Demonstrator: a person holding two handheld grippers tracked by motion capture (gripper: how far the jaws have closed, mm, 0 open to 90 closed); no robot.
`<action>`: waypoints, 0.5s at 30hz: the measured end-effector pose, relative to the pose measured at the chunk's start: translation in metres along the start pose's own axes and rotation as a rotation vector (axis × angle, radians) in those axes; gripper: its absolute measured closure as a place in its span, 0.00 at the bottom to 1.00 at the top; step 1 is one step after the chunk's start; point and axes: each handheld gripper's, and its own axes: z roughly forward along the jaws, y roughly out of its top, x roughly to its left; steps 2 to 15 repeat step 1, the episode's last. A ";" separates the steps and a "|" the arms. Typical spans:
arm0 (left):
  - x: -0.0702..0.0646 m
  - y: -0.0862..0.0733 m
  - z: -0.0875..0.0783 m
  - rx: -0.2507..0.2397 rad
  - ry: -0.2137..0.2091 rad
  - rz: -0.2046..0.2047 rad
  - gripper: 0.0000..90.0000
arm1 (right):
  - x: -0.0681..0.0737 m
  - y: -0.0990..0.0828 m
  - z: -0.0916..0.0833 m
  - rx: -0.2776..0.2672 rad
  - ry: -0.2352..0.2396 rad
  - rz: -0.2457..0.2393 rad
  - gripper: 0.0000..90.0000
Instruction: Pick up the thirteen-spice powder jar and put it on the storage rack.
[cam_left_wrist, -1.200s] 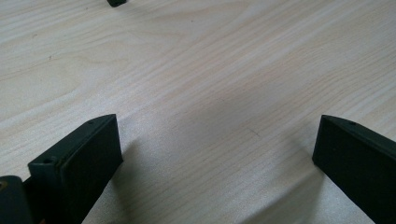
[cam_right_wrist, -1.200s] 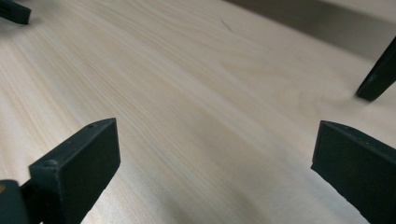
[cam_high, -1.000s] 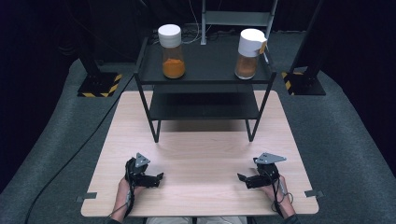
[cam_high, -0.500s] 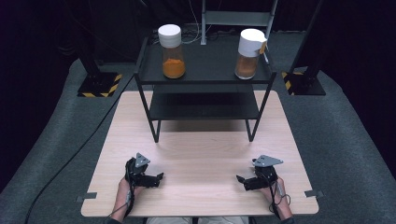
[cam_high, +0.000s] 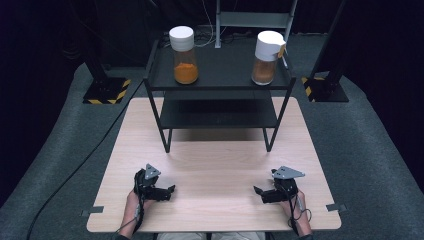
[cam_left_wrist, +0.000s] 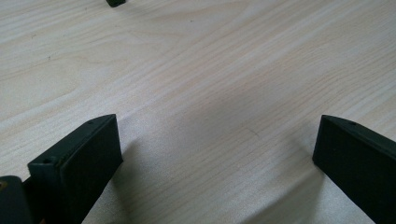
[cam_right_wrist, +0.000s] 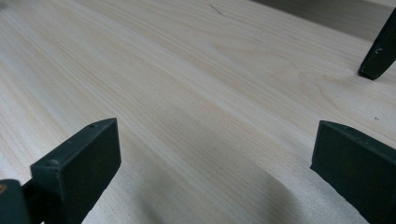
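Cut-off edges and unreadable details around the pale wooden desk (cam_high: 215, 165)

In the high view the person's forearms leave the picture at the bottom edge, and the tan tag on the white-lidded jar of brown powder (cam_high: 266, 59) is too small to read. In the left gripper view the left gripper (cam_left_wrist: 215, 154) has both black jaws cropped by the bottom edge, the right-hand one also by the side edge, and a small dark object (cam_left_wrist: 116, 2) is cut off at the top, so what it is cannot be told. In the right gripper view the right gripper (cam_right_wrist: 215, 158) is cropped the same way, and a black metal leg (cam_right_wrist: 379, 49) runs out past the right edge.
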 end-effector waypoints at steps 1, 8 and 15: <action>0.000 0.000 0.000 0.000 0.000 0.000 0.01 | 0.000 -0.001 0.000 -0.003 -0.002 0.002 0.00; 0.000 0.000 0.000 0.000 0.000 0.000 0.01 | 0.000 -0.001 0.000 -0.003 -0.002 0.002 0.00; 0.000 0.000 0.000 0.000 0.000 0.000 0.01 | 0.000 -0.001 0.000 -0.003 -0.002 0.002 0.00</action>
